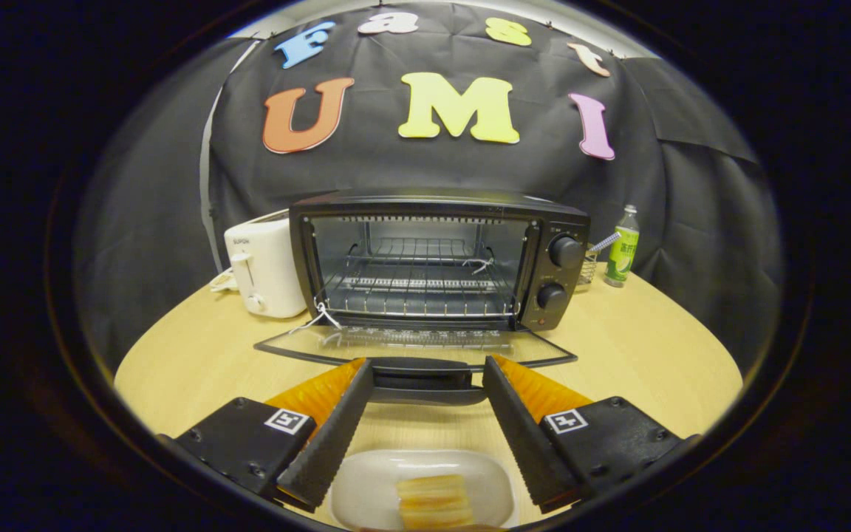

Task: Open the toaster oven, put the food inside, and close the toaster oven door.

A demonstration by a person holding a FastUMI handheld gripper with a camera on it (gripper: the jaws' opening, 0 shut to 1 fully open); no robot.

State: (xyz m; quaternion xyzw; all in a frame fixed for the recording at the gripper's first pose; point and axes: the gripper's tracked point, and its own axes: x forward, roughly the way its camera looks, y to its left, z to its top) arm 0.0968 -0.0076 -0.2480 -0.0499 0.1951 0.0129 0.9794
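Right, toaster oven (433, 258) door (414, 343) was already down flat. Gripper (425, 384) hung spread and empty, fingertips flanking the door handle (422, 373); food (433, 499) sat on its plate (355, 488) nearer than the door. Risk: snagging that handle when reaching in.

The tongs (425, 373) stand wide open and level, both black ribbed fingers (337, 428) spread well apart and angled inward toward their tips, orange backing showing behind each, nothing pressed between them, each base block carrying a square marker.
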